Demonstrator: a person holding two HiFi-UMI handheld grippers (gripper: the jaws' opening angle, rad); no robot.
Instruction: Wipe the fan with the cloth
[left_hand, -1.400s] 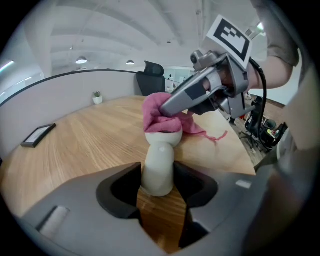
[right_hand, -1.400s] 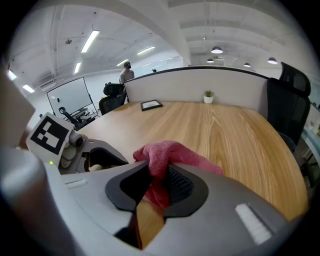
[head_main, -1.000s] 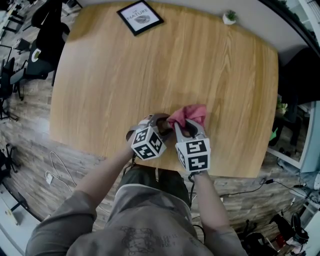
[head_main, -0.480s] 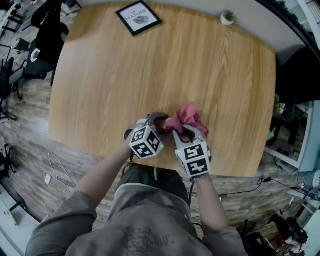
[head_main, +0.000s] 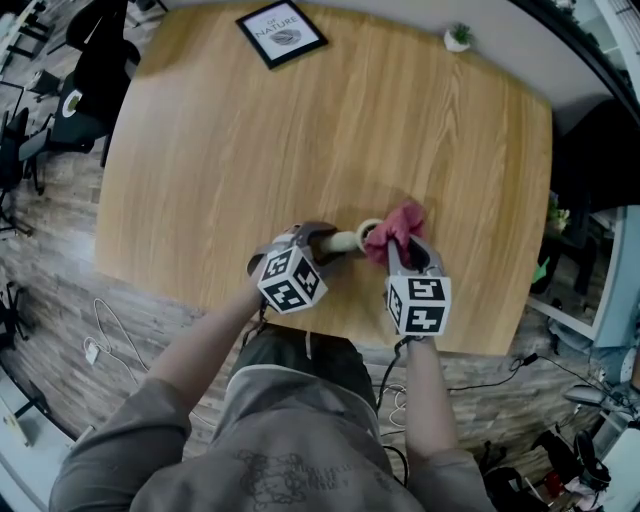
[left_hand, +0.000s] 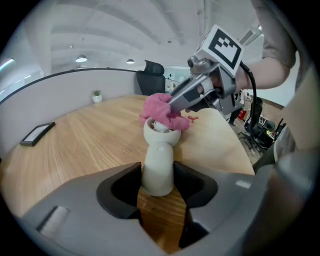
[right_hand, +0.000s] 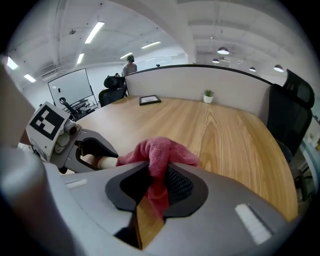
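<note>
Pink cloth (head_main: 397, 222) is bunched in the right claw (head_main: 398, 250), whose jaws are pinched tight on a fold of it. The bundle presses against the round head of the cream fan (head_main: 348, 241). The fan is held over the wooden surface (head_main: 300, 140) near its front edge. Its stem is squeezed between the jaws of the left claw (head_main: 322, 240), which stand partly apart around it. Both claws tilt forward and down, marker cubes facing up. The left forearm (head_main: 205, 345) slants in from the left, and the right forearm (head_main: 425, 400) reaches nearly straight ahead. The two claws sit side by side, a little apart.
</note>
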